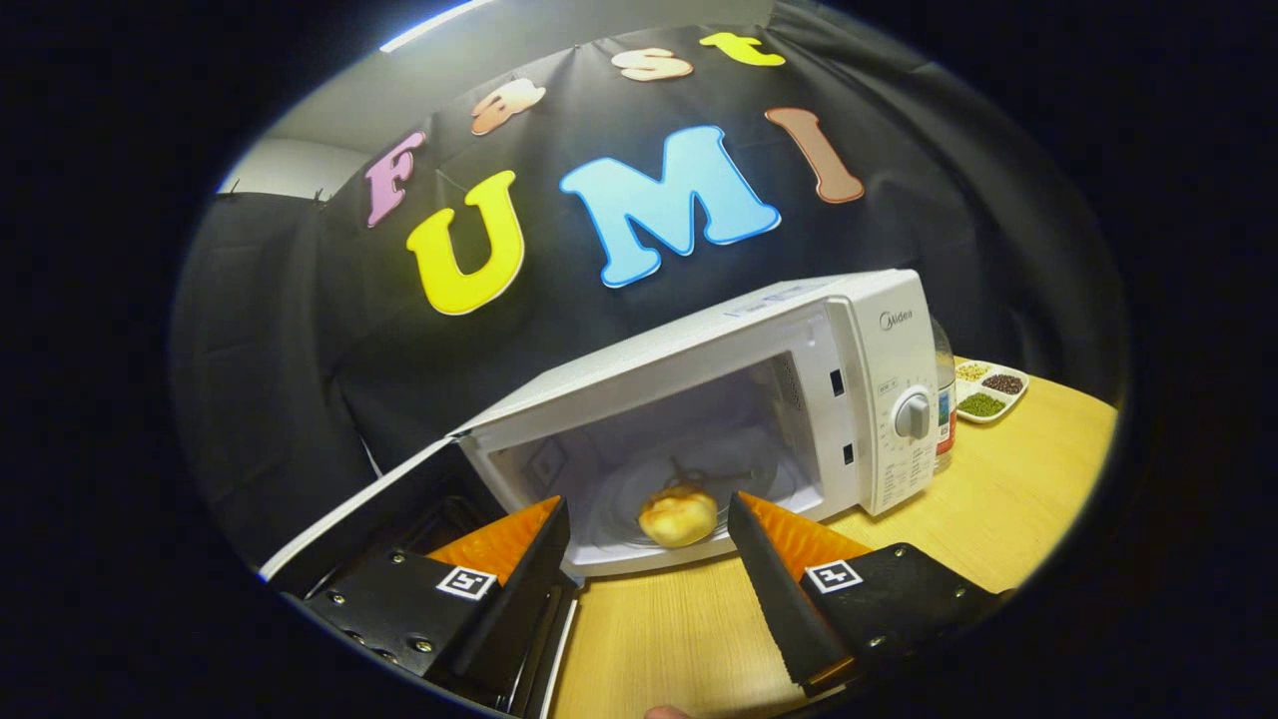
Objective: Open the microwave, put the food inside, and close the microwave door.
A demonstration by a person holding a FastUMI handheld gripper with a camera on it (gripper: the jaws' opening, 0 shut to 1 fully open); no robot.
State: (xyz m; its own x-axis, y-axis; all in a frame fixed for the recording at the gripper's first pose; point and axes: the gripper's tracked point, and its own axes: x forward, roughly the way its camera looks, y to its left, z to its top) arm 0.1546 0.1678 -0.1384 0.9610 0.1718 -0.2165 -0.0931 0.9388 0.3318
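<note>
Your gripper [649, 524] is spread wide and holds nothing; the bun [678, 515] sits on the plate inside the microwave [759, 399], just beyond the fingertips and between them; it looks soft and light, so it needs no more handling; the door [369, 519] hangs open beside your left finger; it likely swings stiffly on its hinge, so push on its outer edge.

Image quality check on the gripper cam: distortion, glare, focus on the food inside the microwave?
Gripper view: strong fisheye bend, the microwave leans and its edges curve; the cavity is lit pale and washed out, the food on the turntable looks soft but readable, just beyond the open fingers of the hand-held gripper; a bright ceiling light strip glares above the wall; the wooden table is evenly lit.
</note>
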